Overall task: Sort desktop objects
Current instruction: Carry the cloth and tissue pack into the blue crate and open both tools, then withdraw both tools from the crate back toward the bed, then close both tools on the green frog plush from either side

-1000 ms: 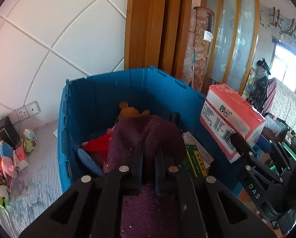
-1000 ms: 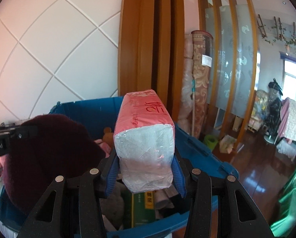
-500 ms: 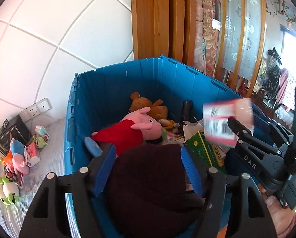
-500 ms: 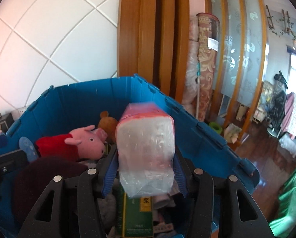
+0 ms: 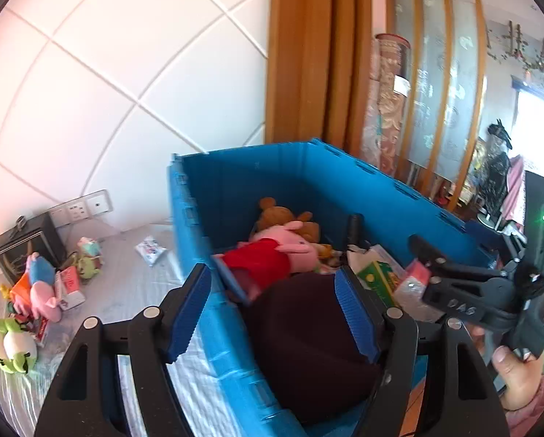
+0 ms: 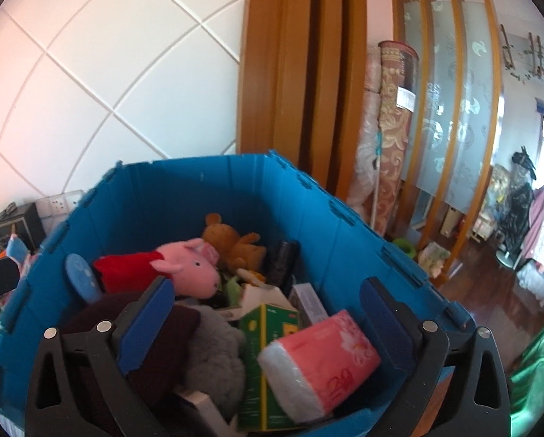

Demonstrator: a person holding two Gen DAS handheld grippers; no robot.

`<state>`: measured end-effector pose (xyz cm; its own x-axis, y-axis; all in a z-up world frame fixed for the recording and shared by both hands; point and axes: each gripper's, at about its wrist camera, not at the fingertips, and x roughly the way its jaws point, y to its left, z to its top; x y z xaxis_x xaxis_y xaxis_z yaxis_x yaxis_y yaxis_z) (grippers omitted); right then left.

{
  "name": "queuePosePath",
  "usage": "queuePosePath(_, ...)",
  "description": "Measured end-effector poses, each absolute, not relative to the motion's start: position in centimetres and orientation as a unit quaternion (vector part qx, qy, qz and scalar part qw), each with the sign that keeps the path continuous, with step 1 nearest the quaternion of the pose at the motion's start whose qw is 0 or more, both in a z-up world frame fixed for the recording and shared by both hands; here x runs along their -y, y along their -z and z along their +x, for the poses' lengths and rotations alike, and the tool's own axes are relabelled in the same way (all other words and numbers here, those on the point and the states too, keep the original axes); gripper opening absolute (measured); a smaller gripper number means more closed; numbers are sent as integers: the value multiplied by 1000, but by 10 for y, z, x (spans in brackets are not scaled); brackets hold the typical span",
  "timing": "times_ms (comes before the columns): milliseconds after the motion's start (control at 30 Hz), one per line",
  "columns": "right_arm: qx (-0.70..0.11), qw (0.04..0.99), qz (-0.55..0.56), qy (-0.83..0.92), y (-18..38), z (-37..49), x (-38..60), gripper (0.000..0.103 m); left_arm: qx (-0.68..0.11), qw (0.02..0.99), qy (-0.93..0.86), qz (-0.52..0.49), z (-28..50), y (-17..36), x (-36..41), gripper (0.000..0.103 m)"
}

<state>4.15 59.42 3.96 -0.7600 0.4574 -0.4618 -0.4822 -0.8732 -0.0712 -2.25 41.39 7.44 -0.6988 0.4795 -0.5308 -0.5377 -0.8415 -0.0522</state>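
Note:
A blue plastic bin [image 5: 242, 178] holds a pink pig plush [image 5: 272, 255], a brown bear [image 6: 231, 244] and a green box [image 6: 268, 327]. A dark maroon hat [image 5: 308, 346] lies loose at the bin's near end. My left gripper [image 5: 272, 313] is open above the hat and the near wall, its pads clear of the hat. In the right wrist view my right gripper [image 6: 264, 324] has its jaws opening wide. The pink tissue pack [image 6: 319, 360] lies on the bin's contents between and below them, untouched.
Left of the bin, a striped cloth [image 5: 133, 291] carries small plush toys [image 5: 35, 291], a black box [image 5: 24, 251] and a small packet [image 5: 149, 249]. Wall sockets [image 5: 78, 207] sit behind. A person's hand [image 5: 516, 371] grips the right tool. Wooden screens and floor lie to the right.
The left gripper opened, released the maroon hat into the bin and drew back. The right gripper opened and the pink tissue pack dropped onto the things in the bin.

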Motion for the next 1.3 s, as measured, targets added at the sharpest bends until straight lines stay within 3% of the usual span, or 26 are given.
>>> queuePosePath(367,-5,147,-174,-974,-90,19,-480,103,-18,135,-950,-281,-63,-59,-245,70)
queuePosePath(633,25,82,-190,-978,-96,-53,-357,103,16,42,-947,-319,-97,-24,-85,70)
queuePosePath(967,9,-1,-300,-954,-23,-164,-238,103,32,-53,-920,-387,-128,51,83,70)
queuePosePath(1300,-31,-66,-422,-903,75,-250,-127,103,43,-55,-892,-446,-169,120,173,70)
